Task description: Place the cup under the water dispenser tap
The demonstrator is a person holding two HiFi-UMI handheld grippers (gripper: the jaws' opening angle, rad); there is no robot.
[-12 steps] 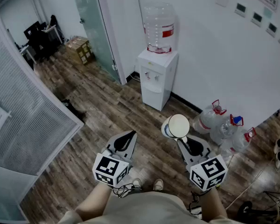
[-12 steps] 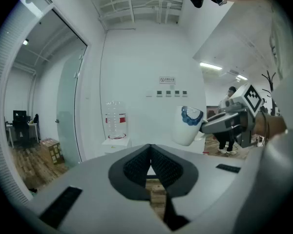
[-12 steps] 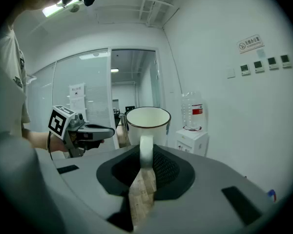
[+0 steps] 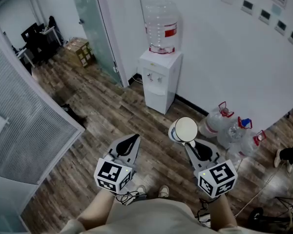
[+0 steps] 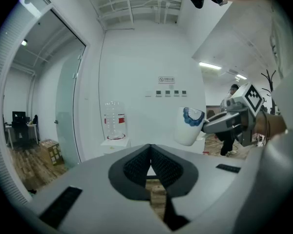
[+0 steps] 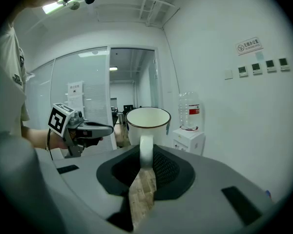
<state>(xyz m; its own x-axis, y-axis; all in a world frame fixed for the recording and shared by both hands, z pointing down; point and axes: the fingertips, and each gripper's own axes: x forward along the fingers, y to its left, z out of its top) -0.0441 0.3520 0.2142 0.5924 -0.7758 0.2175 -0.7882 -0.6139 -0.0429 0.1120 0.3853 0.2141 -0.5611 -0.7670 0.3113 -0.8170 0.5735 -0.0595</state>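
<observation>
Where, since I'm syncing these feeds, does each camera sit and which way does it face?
Head view: on the person's head, looking steeply down at wood-plank floor and white bottle-topped water dispenser; shows both forearms, left tongs, right tongs.
Left gripper view: rides the left tongs, looking along their shut jaws toward the dispenser; right tongs show rightward.
Right gripper view: rides the right tongs, looking along jaws clamped on the white dark-rimmed cup's handle; left tongs show leftward.
Shared: all three show cup and dispenser.
</observation>
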